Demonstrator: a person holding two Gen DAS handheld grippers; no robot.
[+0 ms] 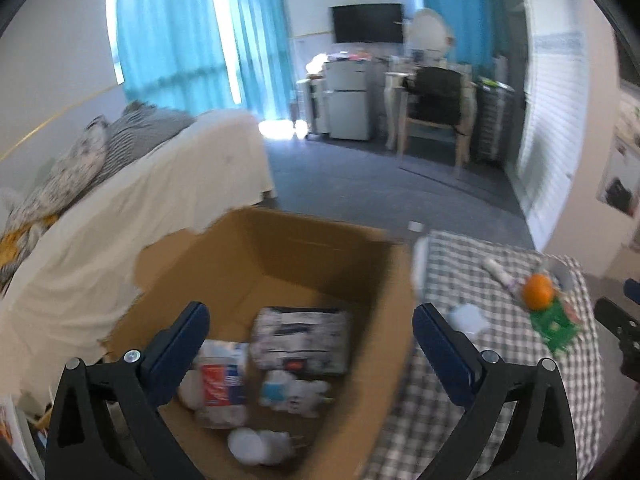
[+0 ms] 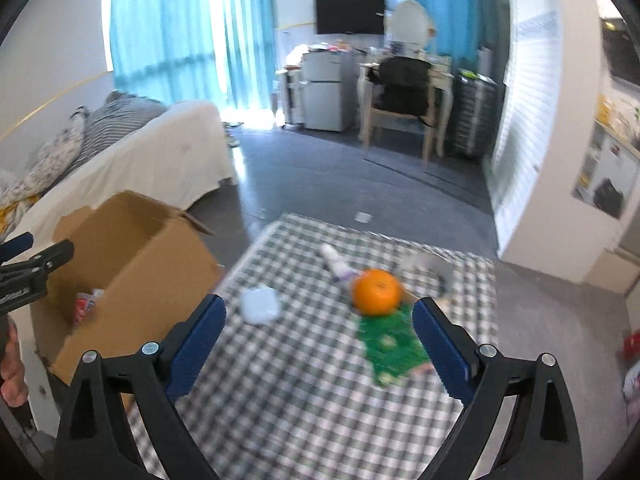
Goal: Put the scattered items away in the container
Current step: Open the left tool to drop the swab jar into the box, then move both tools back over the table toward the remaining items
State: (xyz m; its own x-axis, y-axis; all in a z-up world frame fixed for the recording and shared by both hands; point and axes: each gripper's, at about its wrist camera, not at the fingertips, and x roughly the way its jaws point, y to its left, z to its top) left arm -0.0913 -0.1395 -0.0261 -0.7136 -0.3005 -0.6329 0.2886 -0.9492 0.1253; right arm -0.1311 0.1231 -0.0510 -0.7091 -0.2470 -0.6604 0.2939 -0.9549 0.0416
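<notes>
Left gripper (image 1: 311, 322) tilted down over cardboard box (image 1: 280, 256), jaws wide, empty; right gripper (image 2: 319, 318) likewise wide, orange (image 2: 377, 291) just ahead.

Left wrist overlooks cardboard box (image 1: 280, 264); right, checkered table (image 2: 320, 400); both share these.

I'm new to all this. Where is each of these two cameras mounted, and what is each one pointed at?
Left wrist view: sits on the left claw, looking down into the cardboard box of packets; its open fingers show, and the right claw's tip at the right edge.
Right wrist view: sits on the right claw, facing the checked tablecloth with the orange and green packet; its open fingers show, plus the left claw and a hand at the left edge.
Both share box, orange, tablecloth, bed, TV.
</notes>
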